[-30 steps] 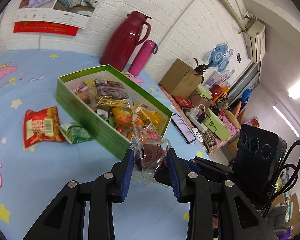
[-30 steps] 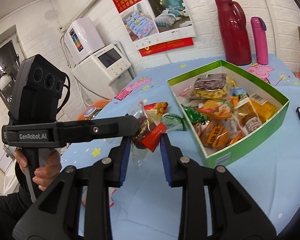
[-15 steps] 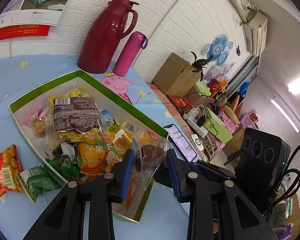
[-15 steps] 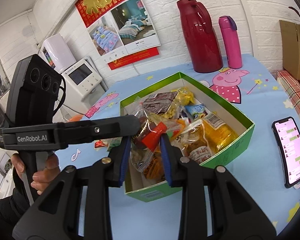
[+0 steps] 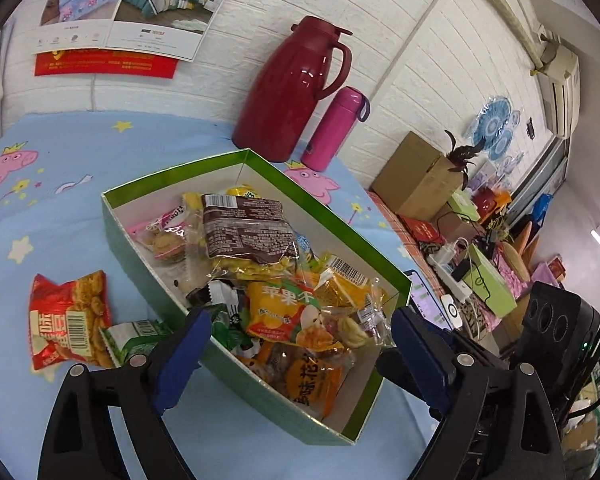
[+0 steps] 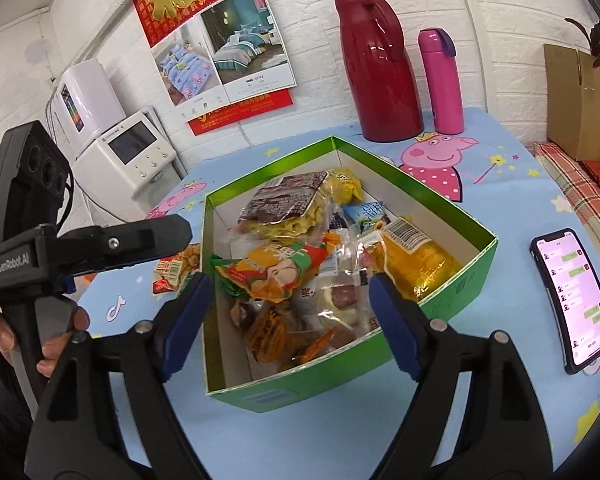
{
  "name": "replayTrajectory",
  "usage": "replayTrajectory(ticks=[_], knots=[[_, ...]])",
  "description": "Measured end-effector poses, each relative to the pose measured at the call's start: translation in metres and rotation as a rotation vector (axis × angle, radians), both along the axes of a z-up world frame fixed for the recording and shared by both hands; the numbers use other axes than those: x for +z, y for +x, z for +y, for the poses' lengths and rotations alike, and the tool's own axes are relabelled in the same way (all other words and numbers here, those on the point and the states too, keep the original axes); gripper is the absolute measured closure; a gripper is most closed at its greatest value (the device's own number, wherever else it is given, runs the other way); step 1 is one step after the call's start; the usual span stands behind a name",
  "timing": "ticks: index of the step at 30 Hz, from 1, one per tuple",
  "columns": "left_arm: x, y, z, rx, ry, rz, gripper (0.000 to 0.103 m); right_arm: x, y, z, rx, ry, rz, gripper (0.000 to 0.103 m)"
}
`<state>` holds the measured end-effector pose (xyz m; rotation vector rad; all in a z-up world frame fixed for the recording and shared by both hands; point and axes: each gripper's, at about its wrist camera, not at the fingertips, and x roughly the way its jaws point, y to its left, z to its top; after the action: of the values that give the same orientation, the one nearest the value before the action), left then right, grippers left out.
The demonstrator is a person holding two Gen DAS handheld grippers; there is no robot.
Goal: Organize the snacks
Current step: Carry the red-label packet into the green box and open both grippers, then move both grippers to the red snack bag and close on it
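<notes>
My left gripper [image 5: 300, 344] hangs over the near end of the green snack box [image 5: 140, 248], fingers spread wide, nothing between the blue pads [image 5: 182, 350]. My right gripper [image 6: 288, 320] is the same: fingers wide apart, empty, straddling the near part of the box [image 6: 460, 284].

The box sits on the blue cartoon tablecloth [image 5: 52, 208] and is packed with snacks: a brown-topped noodle pack [image 5: 248, 232] on top toward the far end, an orange apple-print packet [image 5: 280, 308] in the middle, a clear yellow packet with a barcode [image 6: 416, 256] against the right wall, and a clear bag with a brown piece inside [image 6: 340, 292] lying on the heap between my right fingers (contents hard to make out).

Two snacks lie outside on the cloth, just left of the box: a red packet with a barcode [image 5: 68, 320] and a green-and-white packet [image 5: 134, 336] touching it.

Behind the box stand a dark red thermos jug [image 5: 296, 88] and a pink bottle [image 5: 336, 128], side by side against the wall. A phone with its screen lit [image 6: 572, 296] lies to the right of the box, apart from it. A hand [image 6: 40, 344] grips the left tool's handle, seen in the right wrist view.
</notes>
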<state>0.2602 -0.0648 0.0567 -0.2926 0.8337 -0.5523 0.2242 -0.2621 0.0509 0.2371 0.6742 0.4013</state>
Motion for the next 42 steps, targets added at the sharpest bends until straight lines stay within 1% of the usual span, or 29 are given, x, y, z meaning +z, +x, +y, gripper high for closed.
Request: replayTrajectory(ticks=[3,9,13,16,20,22,25,28,31,33,37,39,40,42], knots=[[0.007,-0.011,0.009,0.014,0.003,-0.019,0.010,0.010,-0.009,0.008,0.006,-0.002,-0.015,0.019],[0.024,-0.041,0.025,0.050,0.035,-0.071,0.010,0.028,-0.029,0.027,0.026,-0.009,-0.054,0.014],[0.029,-0.058,0.032,0.065,0.058,-0.079,0.010,0.032,-0.042,0.043,0.060,0.007,-0.060,0.013],[0.032,-0.070,0.041,0.069,0.059,-0.082,0.010,0.029,-0.049,0.056,0.084,0.015,-0.055,0.011],[0.036,-0.083,0.064,0.092,0.089,-0.089,0.010,0.020,-0.057,0.072,0.118,0.030,-0.023,0.011],[0.040,-0.086,0.082,0.130,0.104,-0.103,0.010,0.014,-0.060,0.079,0.128,0.031,-0.007,0.011],[0.043,-0.090,0.115,0.224,0.126,-0.121,0.010,0.006,-0.060,0.092,0.148,0.033,0.020,0.011],[0.037,-0.089,0.139,0.254,0.133,-0.103,0.010,-0.003,-0.057,0.107,0.166,0.035,0.045,0.011],[0.024,-0.084,0.150,0.258,0.161,-0.084,0.010,-0.012,-0.051,0.121,0.180,0.036,0.068,0.011],[0.011,-0.074,0.156,0.248,0.162,-0.055,0.010,-0.017,-0.047,0.131,0.188,0.034,0.079,0.011],[-0.012,-0.051,0.171,0.233,0.112,0.019,0.010,-0.019,-0.033,0.150,0.215,0.005,0.076,0.012],[-0.022,-0.041,0.182,0.239,0.070,0.042,0.011,-0.017,-0.019,0.159,0.228,-0.021,0.072,0.017],[-0.026,-0.038,0.186,0.243,0.057,0.046,0.013,-0.017,-0.009,0.162,0.229,-0.028,0.075,0.018],[-0.035,-0.031,0.194,0.241,0.034,0.055,0.021,-0.018,0.014,0.165,0.223,-0.016,0.098,0.024]])
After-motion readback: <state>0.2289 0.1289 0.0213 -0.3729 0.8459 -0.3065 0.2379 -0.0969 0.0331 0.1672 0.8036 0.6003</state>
